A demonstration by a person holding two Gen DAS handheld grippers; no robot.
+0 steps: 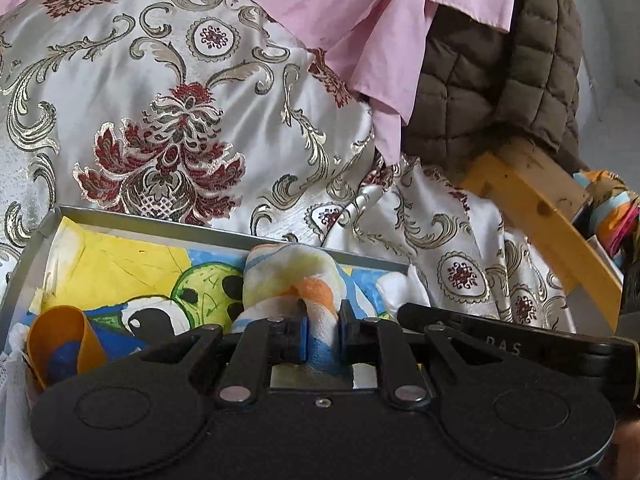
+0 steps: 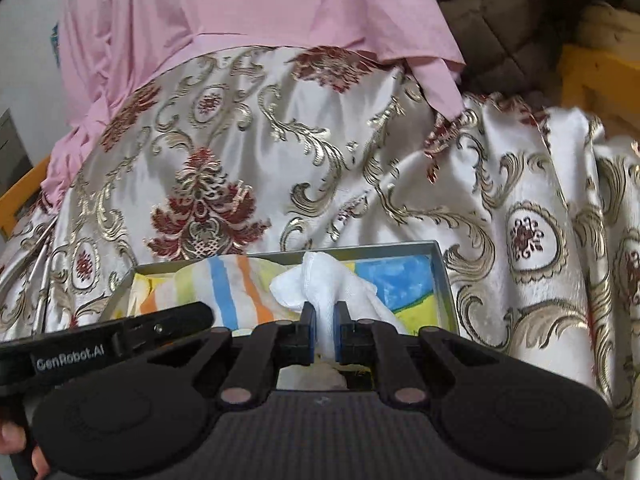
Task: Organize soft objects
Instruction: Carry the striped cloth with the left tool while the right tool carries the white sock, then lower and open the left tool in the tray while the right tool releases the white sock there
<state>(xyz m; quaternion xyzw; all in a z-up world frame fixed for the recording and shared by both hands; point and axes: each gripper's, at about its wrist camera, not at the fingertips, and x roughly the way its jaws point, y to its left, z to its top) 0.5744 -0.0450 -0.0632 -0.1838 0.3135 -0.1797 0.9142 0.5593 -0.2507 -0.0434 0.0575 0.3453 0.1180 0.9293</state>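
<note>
Striped towel [image 1: 292, 280] and white cloth [image 2: 324, 284], bunched over grey tray [image 1: 24, 276]

"GenRobot.AI" on left gripper [image 2: 120, 340] side label

you are looking at a bed or couch, hard to say which, draped in a shiny white cover [image 1: 132, 92] patterned with gold scrolls and dark red flowers. directly on that cover sits a shallow grey box [image 1: 28, 268] with low walls, its floor lined with a painted sheet [image 1: 120, 264] in yellow, blue and green. a pink cloth [image 2: 224, 12] lies over the far part of the cover, its hem hanging in folds. to the right, a brown quilted garment [image 1: 500, 76] rests against a yellow wooden frame [image 1: 536, 196], touching the cover's bunched edge.
</note>
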